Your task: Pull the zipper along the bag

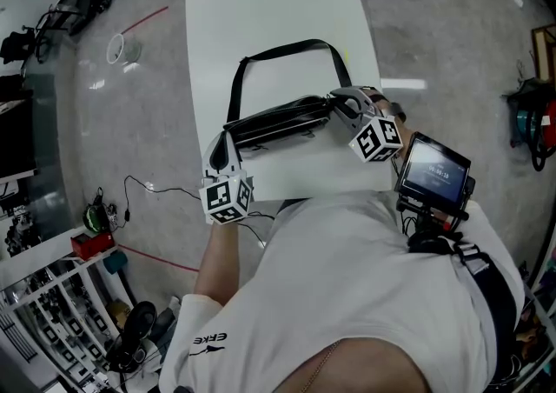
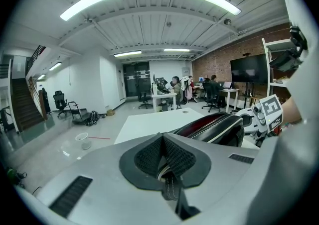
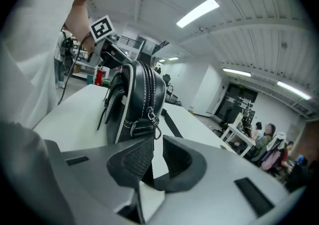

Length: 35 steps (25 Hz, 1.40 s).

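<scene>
Lying lengthwise on the white worktop (image 1: pixel 278 9), the black bag (image 1: pixel 278 117) stretches between both tools. The left hand-held gripper (image 2: pixel 163 154) is clamped tight on a stitched tab (image 2: pixel 171 185) at one end of the bag, anchoring it. The right hand-held gripper (image 3: pixel 158 144), jaws slightly parted and holding nothing, sits at the opposite end. The zipper pull (image 3: pixel 152 119) dangles just ahead of its tips, so it is the nearer tool. The zipper line runs from there toward the left tool.

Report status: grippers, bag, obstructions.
Left gripper shut on end tab of bag. Right gripper open, zipper pull just ahead of its jaws. No obstruction seen.
</scene>
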Each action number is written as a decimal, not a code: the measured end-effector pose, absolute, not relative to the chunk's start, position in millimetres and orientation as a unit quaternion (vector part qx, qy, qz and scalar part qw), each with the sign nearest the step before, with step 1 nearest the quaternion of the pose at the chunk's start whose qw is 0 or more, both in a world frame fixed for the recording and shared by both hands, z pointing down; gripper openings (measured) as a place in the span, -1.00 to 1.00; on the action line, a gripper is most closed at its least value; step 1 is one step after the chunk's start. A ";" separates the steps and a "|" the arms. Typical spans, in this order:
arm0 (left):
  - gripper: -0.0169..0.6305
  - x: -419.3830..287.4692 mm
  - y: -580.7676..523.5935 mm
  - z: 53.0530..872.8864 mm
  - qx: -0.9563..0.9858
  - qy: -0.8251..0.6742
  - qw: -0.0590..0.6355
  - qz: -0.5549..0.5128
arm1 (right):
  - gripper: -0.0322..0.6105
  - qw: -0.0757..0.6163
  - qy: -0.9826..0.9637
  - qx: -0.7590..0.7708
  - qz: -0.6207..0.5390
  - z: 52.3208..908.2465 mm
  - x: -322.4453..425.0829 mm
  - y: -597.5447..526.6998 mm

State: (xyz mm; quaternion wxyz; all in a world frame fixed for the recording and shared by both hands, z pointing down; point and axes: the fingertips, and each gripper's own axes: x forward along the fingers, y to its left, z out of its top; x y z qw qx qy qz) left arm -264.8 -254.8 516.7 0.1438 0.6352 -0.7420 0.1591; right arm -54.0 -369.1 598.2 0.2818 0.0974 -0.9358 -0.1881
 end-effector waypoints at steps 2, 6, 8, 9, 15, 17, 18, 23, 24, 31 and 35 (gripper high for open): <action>-0.94 -263.2 -254.2 518.7 0.636 -0.742 0.144 0.160 | -0.72 0.277 -0.930 0.121 -0.207 601.3 -52.2 -369.5; -0.94 -264.0 -255.0 518.3 0.636 -0.741 0.143 0.160 | -0.72 0.245 -0.929 0.156 -0.229 590.5 -52.6 -368.6; -0.94 -269.0 -248.1 515.6 0.637 -0.741 0.142 0.158 | -0.72 0.227 -0.929 0.162 -0.242 580.9 -59.4 -359.9; -0.94 -272.2 -241.9 514.5 0.637 -0.741 0.142 0.157 | -0.72 0.226 -0.928 0.165 -0.247 577.8 -63.4 -354.0; -0.94 -281.9 -211.0 512.7 0.643 -0.737 0.138 0.156 | -0.82 0.247 -0.912 0.166 -0.283 577.9 -73.0 -319.7; -0.94 -284.1 -210.3 512.4 0.644 -0.736 0.138 0.157 | -0.85 0.250 -0.909 0.167 -0.289 576.1 -74.3 -317.8; -0.94 -285.1 -211.1 512.1 0.644 -0.736 0.137 0.157 | -0.85 0.253 -0.907 0.169 -0.291 575.3 -74.4 -318.7; -0.94 -286.9 -217.7 510.7 0.650 -0.732 0.131 0.156 | -0.85 0.268 -0.897 0.197 -0.293 570.9 -71.1 -325.0; -0.94 -286.6 -219.7 511.4 0.651 -0.731 0.129 0.157 | -0.85 0.269 -0.895 0.205 -0.291 570.3 -70.6 -326.9; -0.94 -279.7 -237.7 517.7 0.661 -0.725 0.115 0.156 | -0.85 0.288 -0.880 0.264 -0.272 569.7 -65.0 -342.6; -0.94 -269.9 -249.4 522.9 0.668 -0.719 0.109 0.157 | -0.85 0.301 -0.871 0.282 -0.267 570.3 -58.8 -353.0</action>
